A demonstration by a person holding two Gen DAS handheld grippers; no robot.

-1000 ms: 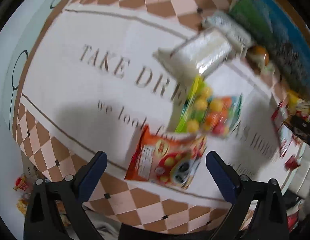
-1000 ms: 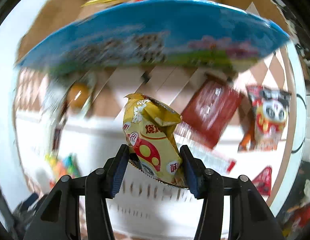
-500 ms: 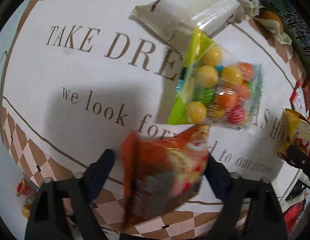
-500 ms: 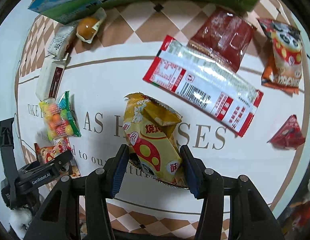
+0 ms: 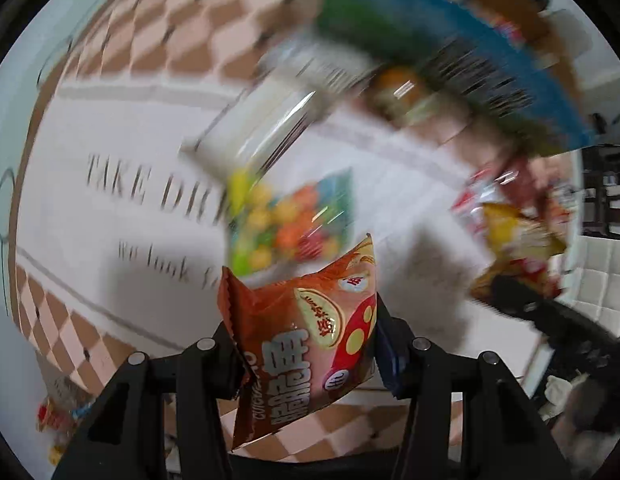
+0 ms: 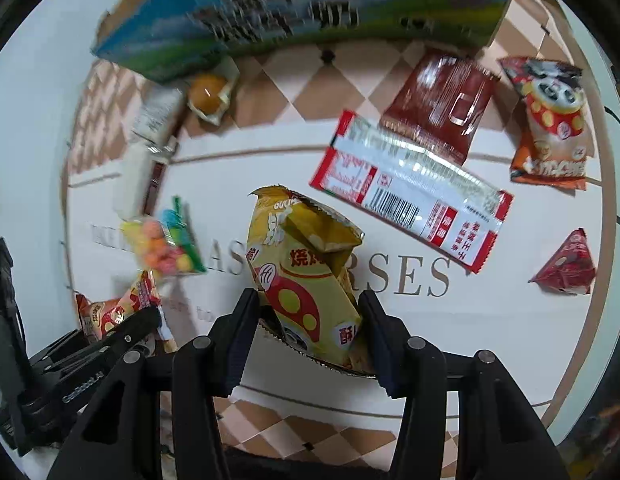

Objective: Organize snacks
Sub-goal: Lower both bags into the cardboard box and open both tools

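Note:
My left gripper (image 5: pixel 305 340) is shut on an orange snack bag (image 5: pixel 305 344) and holds it off the table; both also show in the right wrist view (image 6: pixel 113 312). My right gripper (image 6: pixel 305 328) is shut on a yellow snack bag (image 6: pixel 305 272), held above the white printed tablecloth (image 6: pixel 390 340); that bag shows at the right of the left wrist view (image 5: pixel 514 248). A blue and green cardboard box (image 6: pixel 310 12) stands at the far side of the table.
On the cloth lie a clear bag of coloured candy balls (image 6: pixel 165 244), a red and white long packet (image 6: pixel 410 196), a dark red packet (image 6: pixel 438 104), an orange panda bag (image 6: pixel 550 124), a red triangular packet (image 6: pixel 566 268), a wrapped bun (image 6: pixel 207 90) and white packets (image 6: pixel 137 160).
My left gripper closed on the orange bag and lifted it off the cloth. My right gripper keeps its yellow bag and swung away from the box, now turning back toward it.

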